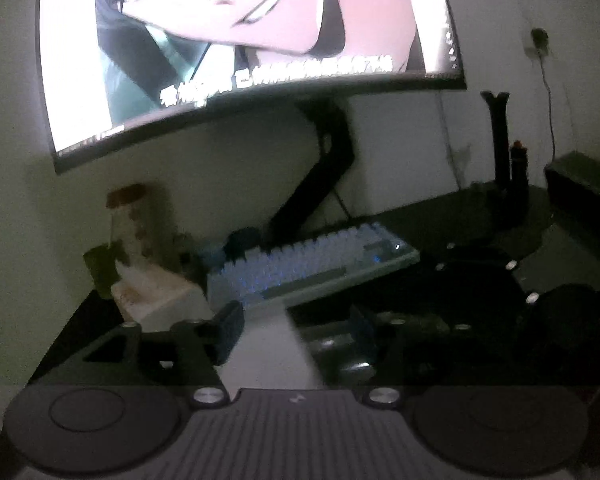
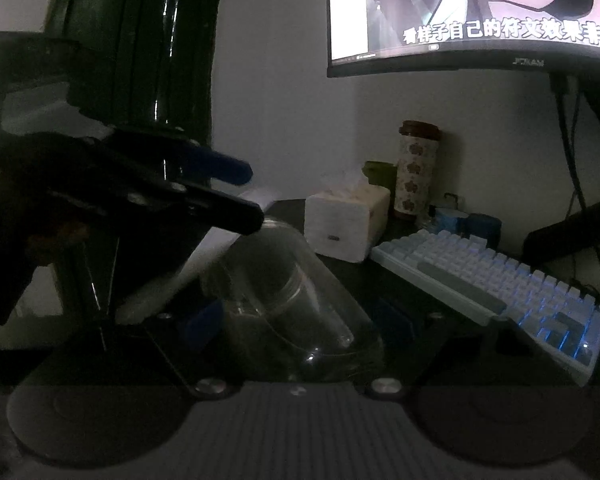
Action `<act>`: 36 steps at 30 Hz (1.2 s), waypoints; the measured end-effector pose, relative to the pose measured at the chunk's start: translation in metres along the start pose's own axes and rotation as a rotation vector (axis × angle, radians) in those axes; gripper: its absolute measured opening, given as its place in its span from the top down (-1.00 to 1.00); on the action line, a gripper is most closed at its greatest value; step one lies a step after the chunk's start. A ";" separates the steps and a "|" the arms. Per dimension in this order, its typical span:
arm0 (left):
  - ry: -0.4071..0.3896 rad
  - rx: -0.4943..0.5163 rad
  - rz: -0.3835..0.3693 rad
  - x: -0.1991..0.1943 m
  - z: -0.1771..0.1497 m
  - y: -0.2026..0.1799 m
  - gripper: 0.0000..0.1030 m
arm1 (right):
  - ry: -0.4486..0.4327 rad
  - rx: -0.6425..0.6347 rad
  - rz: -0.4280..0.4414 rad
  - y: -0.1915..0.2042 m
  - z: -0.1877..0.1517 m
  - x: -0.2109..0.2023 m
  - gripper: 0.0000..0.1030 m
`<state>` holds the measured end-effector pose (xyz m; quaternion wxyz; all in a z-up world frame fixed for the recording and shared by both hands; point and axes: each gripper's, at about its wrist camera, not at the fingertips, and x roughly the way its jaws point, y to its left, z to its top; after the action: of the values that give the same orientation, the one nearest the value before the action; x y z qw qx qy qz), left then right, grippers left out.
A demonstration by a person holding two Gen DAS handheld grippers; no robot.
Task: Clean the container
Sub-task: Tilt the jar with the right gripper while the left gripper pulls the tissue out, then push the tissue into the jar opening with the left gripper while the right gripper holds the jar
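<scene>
The left gripper (image 1: 296, 332), seen low in its own wrist view, has two black fingers with cut-out triangular frames, each tipped by a dark blue pad (image 1: 230, 330). Round silver screws sit on the finger arms and at the two pivots near the bottom centre. Below them lies a grey ribbed housing with a small pale mark, flanked by two dark round discs.

The right gripper (image 2: 296, 320) shows the same build at the bottom of its view: black fingers, blue pads (image 2: 202, 326), silver screws, grey ribbed body, round discs. At that view's left, the left gripper appears side-on, black with a blue pad.
</scene>
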<state>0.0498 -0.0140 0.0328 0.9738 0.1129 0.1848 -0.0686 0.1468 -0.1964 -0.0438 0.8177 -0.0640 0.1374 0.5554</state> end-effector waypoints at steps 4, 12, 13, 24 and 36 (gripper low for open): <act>0.009 -0.045 0.003 0.001 0.001 0.016 -0.08 | -0.007 0.009 0.002 0.000 0.000 -0.001 -0.70; 0.252 -0.171 -0.082 -0.020 -0.011 0.071 -0.21 | -0.009 0.023 0.003 -0.002 0.001 -0.002 -0.74; 0.293 -0.187 -0.101 -0.022 -0.018 0.072 -0.25 | -0.007 0.025 0.003 -0.002 0.001 -0.002 -0.74; 0.379 -0.209 -0.107 -0.006 -0.045 0.046 -0.35 | -0.005 0.039 0.002 -0.004 0.001 -0.002 -0.78; 0.204 -0.184 -0.103 -0.034 -0.029 0.047 0.91 | -0.018 0.040 0.000 -0.003 0.001 -0.004 -0.82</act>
<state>0.0163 0.0416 0.0282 0.9514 0.0198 0.2940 -0.0892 0.1485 -0.2007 -0.0420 0.8199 -0.0425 0.1412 0.5531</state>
